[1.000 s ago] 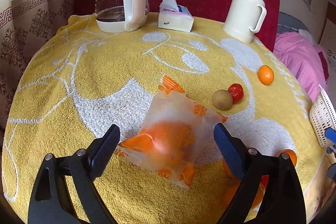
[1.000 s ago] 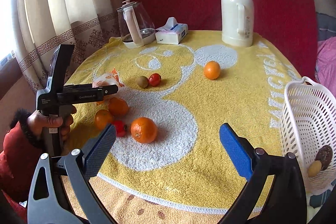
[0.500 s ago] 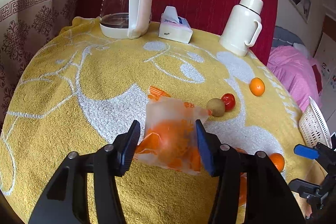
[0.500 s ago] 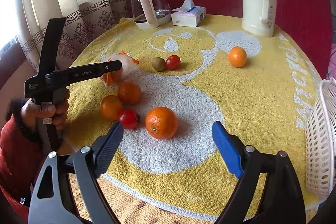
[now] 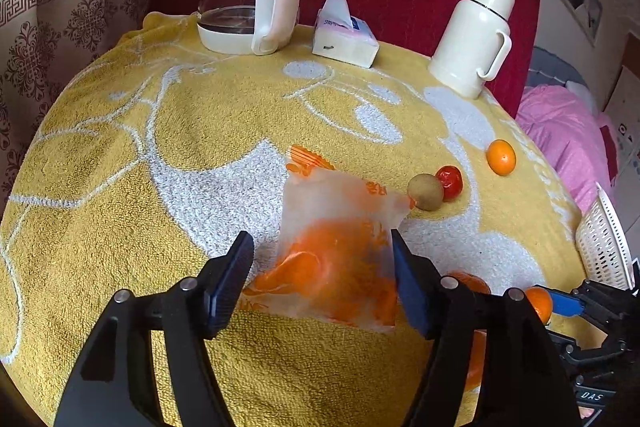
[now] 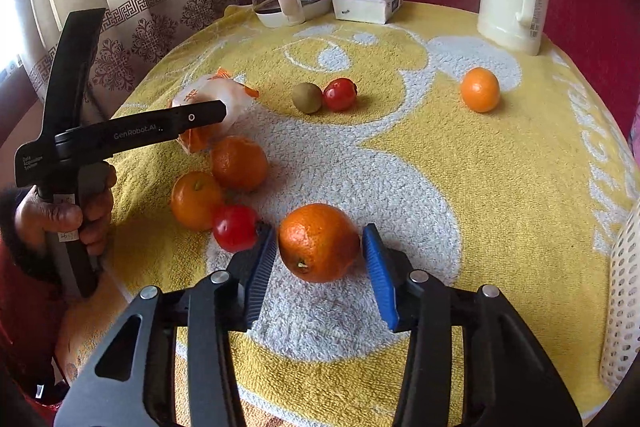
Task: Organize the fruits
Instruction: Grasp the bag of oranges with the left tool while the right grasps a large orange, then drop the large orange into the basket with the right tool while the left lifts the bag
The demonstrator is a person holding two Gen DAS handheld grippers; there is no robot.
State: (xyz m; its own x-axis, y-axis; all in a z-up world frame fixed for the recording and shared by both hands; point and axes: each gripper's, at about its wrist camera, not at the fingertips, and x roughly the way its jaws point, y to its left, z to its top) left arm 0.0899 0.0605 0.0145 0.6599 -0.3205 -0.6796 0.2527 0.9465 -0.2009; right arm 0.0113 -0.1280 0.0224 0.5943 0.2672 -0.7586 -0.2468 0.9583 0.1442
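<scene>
- Blue-padded, our right gripper (image 6: 319, 263) is closing around the big orange (image 6: 318, 242) at lower centre of the right wrist view; the pads flank it and do not yet clearly press.
- Our left gripper (image 5: 322, 277) is opening around the orange-printed packet (image 5: 336, 247), which lies between its pads at lower centre of the left wrist view.
- Most of the sorting looks undone, we judge: two more oranges, a tomato (image 6: 235, 227), a kiwi (image 6: 307, 97) beside a second tomato, and a far orange (image 6: 479, 89) lie loose on the yellow towel (image 6: 500, 167).
- White basket (image 6: 624, 299) waits at the right edge.
- Both grippers slant downward; a hand (image 6: 66, 217) grips the left handle.
</scene>
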